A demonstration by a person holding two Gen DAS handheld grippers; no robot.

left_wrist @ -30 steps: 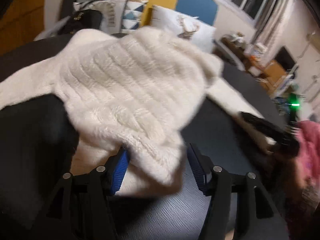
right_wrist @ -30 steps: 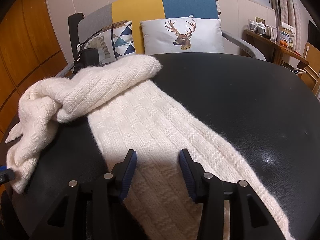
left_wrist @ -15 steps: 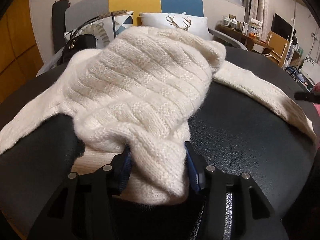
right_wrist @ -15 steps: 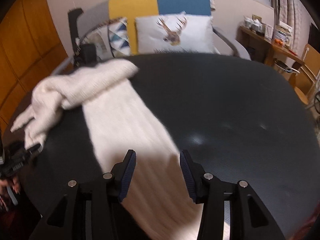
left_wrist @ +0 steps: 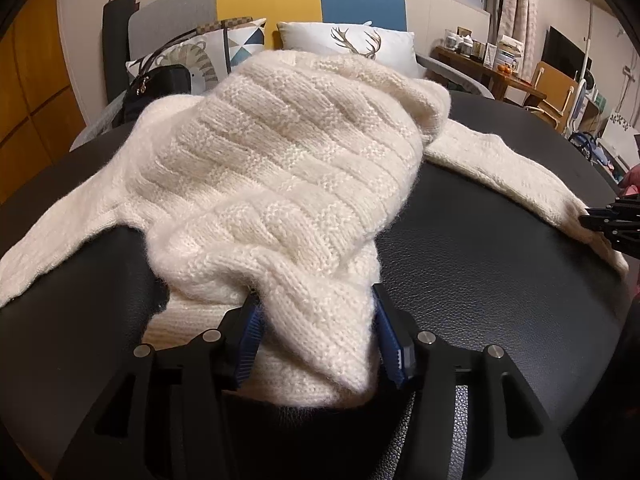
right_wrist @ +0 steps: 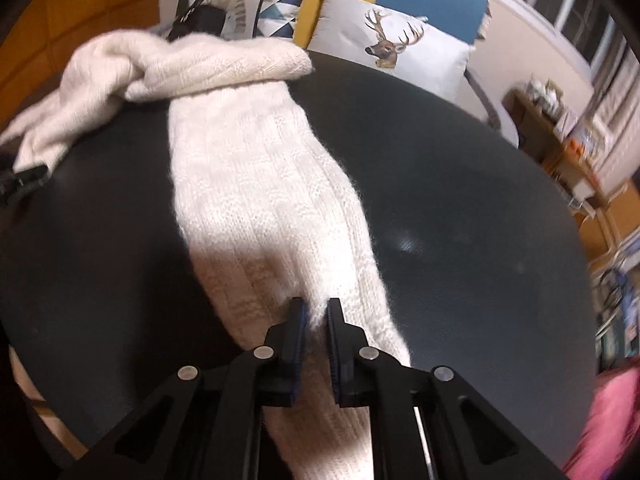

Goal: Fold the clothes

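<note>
Folding a cream sweater [left_wrist: 280,168] on the black desk [left_wrist: 480,280].
Left hand-held gripper [left_wrist: 316,340] grips bunched knit; right hand-held gripper [right_wrist: 316,320], jaws just closing, pinches the sleeve [right_wrist: 264,200].

My left gripper [left_wrist: 316,336] has a bunched fold of the sweater [left_wrist: 280,168] between its fingers, on the table [left_wrist: 500,280]. A sleeve [right_wrist: 260,200] runs from that heap toward my right gripper [right_wrist: 315,320], which pinches its near end. Behind the table stands a sofa [left_wrist: 360,0] with two cushions; a handbag [left_wrist: 160,84] sits left of them.
</note>
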